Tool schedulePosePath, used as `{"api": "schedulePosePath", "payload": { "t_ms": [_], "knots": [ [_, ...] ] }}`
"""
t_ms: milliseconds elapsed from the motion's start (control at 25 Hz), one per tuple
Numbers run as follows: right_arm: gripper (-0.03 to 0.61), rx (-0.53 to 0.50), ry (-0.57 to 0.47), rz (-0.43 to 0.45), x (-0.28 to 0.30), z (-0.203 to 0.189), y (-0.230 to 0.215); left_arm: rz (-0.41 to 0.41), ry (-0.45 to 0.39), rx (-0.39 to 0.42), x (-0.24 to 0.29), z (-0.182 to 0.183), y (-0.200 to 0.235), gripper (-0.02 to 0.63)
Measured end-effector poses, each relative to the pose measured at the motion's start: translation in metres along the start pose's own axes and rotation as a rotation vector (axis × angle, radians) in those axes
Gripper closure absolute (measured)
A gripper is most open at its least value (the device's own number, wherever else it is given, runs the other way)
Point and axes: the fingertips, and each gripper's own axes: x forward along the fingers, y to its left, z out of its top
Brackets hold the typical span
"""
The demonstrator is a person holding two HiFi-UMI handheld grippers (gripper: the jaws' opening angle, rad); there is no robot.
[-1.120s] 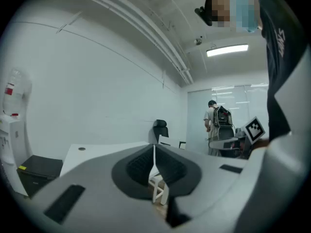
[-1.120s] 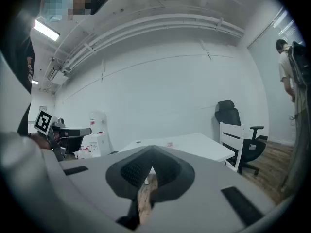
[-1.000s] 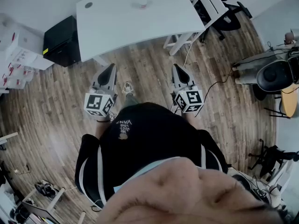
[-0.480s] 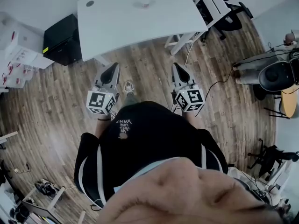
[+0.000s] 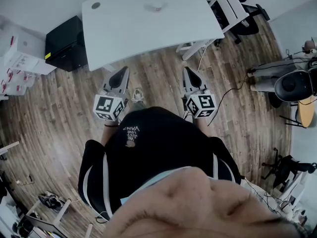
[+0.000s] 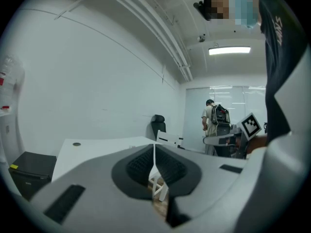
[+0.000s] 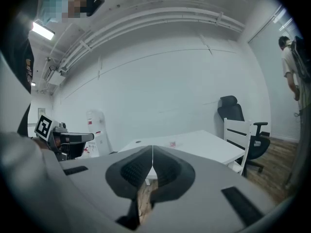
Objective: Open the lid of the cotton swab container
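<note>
Both pressed together, left claw [image 5: 121,74], right claw [image 5: 190,74], cotton swab container [image 5: 157,7] well ahead on table [image 5: 124,29]

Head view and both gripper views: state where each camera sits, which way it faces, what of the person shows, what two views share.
Head view: on the person's head, facing steeply down; dark shirt, left gripper, right gripper over wood floor, white table ahead.
Left gripper view: on the left gripper, facing along its shut jaws toward that table; dark shirt at right.
Right gripper view: on the right gripper, along its shut jaws toward that table; dark shirt at left.
Shared: both gripper views show the white table and the other gripper.
</note>
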Motion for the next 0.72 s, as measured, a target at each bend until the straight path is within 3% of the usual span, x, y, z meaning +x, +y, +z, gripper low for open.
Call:
{"api": "schedulePosePath", "payload": {
  "t_ms": [720],
  "knots": [
    [0.566, 0.011, -0.016, -0.105, 0.109, 0.020, 0.012, -0.150, 0.027, -0.005, 0.070, 0.012, 0.098, 0.591]
  ]
}}
